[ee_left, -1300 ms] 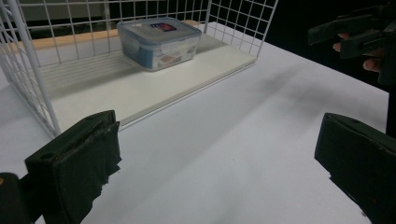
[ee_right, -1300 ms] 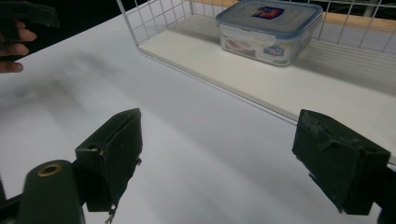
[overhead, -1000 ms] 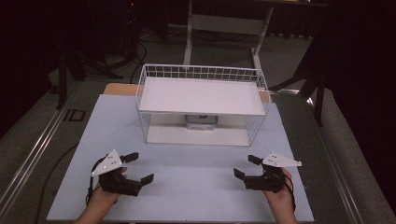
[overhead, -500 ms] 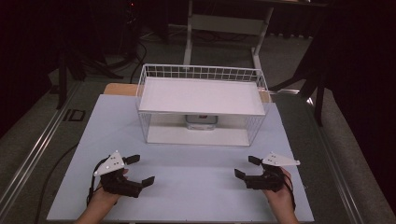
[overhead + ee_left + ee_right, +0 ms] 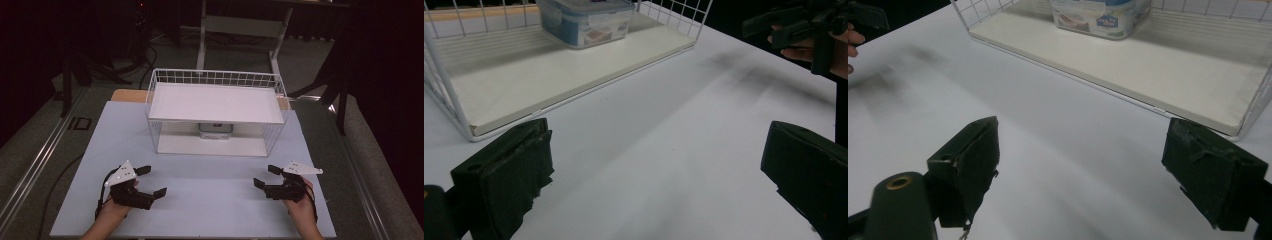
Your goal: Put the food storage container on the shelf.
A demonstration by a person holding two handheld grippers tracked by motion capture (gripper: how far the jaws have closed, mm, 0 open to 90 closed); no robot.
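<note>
Holding my left gripper and right gripper wide apart, empty, low in frame; mid-frame, a wire rack shelters a lidded container, its shelf running left-right.

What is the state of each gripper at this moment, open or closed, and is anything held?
Left gripper: open, jaws wide apart, holding nothing, above the white table.
Right gripper: open, jaws wide apart, holding nothing.
</note>
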